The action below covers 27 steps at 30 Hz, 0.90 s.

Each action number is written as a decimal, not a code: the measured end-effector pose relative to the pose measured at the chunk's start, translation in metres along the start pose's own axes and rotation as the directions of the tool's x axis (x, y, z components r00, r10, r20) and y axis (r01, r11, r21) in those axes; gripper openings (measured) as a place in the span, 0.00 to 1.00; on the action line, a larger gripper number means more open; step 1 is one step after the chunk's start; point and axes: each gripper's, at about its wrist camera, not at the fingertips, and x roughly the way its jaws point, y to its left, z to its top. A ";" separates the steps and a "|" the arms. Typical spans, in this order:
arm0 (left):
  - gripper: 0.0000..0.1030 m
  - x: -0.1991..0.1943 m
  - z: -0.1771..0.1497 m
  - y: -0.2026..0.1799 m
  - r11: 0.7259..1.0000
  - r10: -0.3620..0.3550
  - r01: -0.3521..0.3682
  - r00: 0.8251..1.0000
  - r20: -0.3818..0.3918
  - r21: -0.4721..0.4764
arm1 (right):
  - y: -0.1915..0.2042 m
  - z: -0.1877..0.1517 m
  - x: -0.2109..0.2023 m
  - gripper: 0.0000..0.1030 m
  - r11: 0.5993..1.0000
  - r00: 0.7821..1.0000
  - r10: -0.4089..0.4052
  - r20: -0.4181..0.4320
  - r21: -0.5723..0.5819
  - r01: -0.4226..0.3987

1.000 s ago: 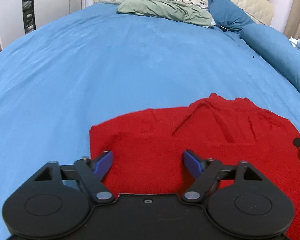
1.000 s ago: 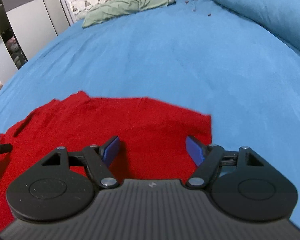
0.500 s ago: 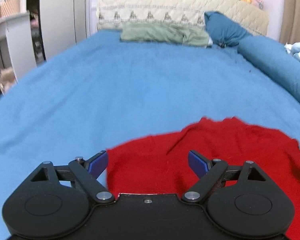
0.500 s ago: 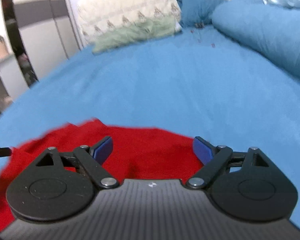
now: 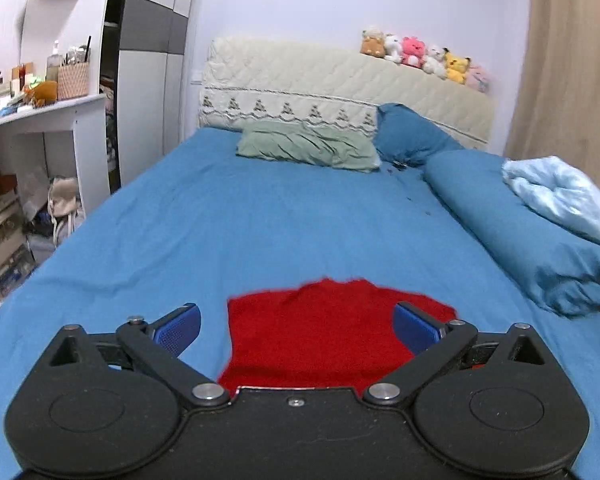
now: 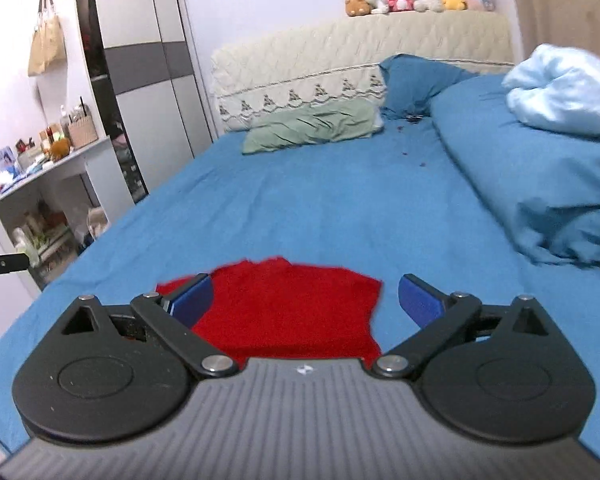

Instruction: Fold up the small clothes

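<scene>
Left gripper (image 5: pixel 296 326) is hanging with jaws apart, empty | right gripper (image 6: pixel 305 300) likewise spread, gripping nothing | both are hovering over the red garment (image 5: pixel 319 336) lying flat on the blue bedsheet (image 5: pixel 240 220), well short of the green pillow (image 5: pixel 307 146) | progress: looking at least partly folded; whether folds are remaining, cannot tell
</scene>
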 end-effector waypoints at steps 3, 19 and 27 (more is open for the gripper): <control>1.00 -0.032 -0.033 0.012 0.999 -0.021 0.020 0.999 -0.037 -0.037 | 0.003 -0.019 -0.054 1.00 1.000 1.000 0.007 -0.027 0.004 -0.007; 0.85 -0.021 -0.228 0.048 0.990 0.050 -0.091 0.939 -0.340 -0.105 | -0.006 -0.223 -0.081 1.00 0.969 0.939 -0.191 -0.286 0.101 0.227; 0.61 -0.001 -0.249 0.057 0.988 0.065 -0.110 0.933 -0.355 -0.107 | 0.008 -0.264 -0.053 0.83 0.970 0.915 -0.186 -0.357 0.081 0.229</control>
